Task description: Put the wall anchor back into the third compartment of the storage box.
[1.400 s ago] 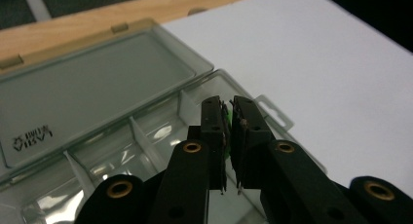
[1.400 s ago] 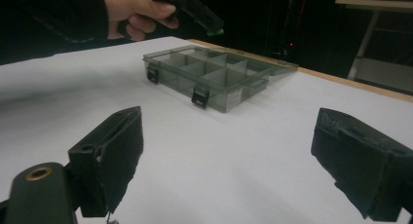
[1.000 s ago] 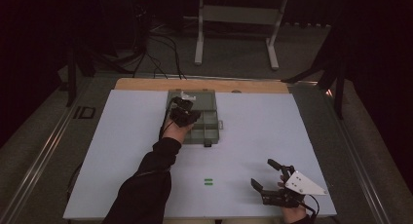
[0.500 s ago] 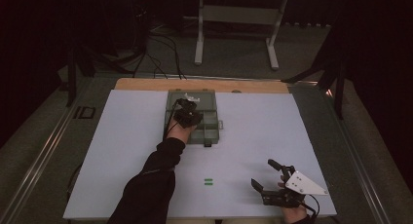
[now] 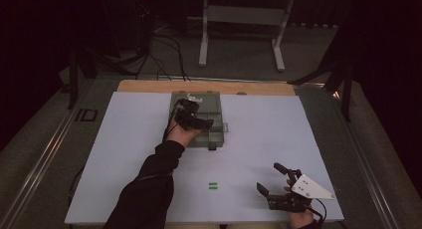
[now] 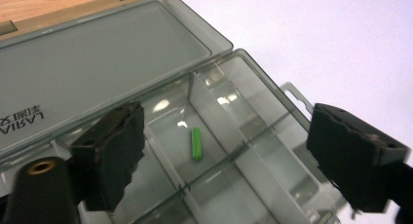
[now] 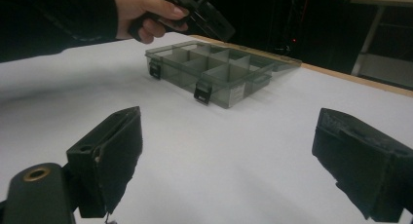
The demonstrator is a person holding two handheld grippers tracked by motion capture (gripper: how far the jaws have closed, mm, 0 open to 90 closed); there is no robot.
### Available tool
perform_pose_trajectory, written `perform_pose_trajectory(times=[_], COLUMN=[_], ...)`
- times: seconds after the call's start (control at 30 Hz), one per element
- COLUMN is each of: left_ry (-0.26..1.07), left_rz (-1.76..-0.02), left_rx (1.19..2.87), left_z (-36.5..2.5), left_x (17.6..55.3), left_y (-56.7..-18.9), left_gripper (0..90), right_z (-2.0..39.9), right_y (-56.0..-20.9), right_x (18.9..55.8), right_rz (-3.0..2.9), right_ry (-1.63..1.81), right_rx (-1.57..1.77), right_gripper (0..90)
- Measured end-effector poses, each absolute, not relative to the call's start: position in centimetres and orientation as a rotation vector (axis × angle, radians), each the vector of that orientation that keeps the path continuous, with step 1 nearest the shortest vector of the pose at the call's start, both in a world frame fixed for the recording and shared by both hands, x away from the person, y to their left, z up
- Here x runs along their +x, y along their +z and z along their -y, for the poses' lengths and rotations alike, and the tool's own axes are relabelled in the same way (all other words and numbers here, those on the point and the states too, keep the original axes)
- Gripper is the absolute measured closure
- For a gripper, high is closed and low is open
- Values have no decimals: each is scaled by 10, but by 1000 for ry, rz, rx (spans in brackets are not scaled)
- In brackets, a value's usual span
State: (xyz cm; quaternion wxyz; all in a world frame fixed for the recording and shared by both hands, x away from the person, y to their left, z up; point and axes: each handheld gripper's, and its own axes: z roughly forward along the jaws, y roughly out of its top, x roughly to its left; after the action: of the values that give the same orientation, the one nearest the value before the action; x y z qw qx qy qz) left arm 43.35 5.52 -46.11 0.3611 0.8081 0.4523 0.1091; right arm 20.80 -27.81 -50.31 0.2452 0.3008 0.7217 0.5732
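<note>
Left gripper point(image 6: 229, 156) jaws just opened wide over our open box point(image 5: 217, 138) | green stick point(image 6: 196, 143) lies released in a compartment | drop done, we judge

Organizer box point(image 6: 234, 117) (near corner cut off)

Black sleeve point(image 5: 149, 189), black grippers with ragged-edged black fingers point(image 6: 114, 153), grey three-cornered plate point(image 5: 309, 187) with screws.

An open compartment box point(image 5: 209, 120) is placed at the table's point(image 5: 124, 154) far middle. A small stick point(image 6: 196, 143) is laid in one compartment, with the lid point(image 6: 92, 73) folded flat behind.
</note>
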Motion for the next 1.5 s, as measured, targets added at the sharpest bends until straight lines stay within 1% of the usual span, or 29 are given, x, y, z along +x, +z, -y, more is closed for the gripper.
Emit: perform_pose_trajectory(times=[0.03,0.13,0.2,0.3,0.37,0.73,1.2,1.5], left_ry=[267,254,254,258,223,160,122,81], left_rz=[-1154,-1134,-1126,-1105,-1067,-986,-776,-696], left_rx=[2083,2095,2100,2099,2087,2075,2076,2067], left_z=[-58,-62,-63,-67,-70,-80,-82,-79], left_x=[431,427,424,418,413,389,336,307], left_y=[-459,-456,-454,-451,-449,-440,-426,-423], left_gripper=[86,24,7,2,3,5,7,7], right_z=[278,278,277,277,277,276,276,275], right_y=[-503,-503,-504,-504,-504,-504,-504,-504], right_x=[208,208,208,208,208,208,208,208], right_rz=[-1971,-1973,-1974,-1975,-1976,-1976,-1977,-1982], right_ry=[1563,1561,1562,1562,1561,1562,1559,1555], right_rx=[821,821,820,823,823,824,819,818], right_gripper=[111,111,111,111,111,111,111,111])
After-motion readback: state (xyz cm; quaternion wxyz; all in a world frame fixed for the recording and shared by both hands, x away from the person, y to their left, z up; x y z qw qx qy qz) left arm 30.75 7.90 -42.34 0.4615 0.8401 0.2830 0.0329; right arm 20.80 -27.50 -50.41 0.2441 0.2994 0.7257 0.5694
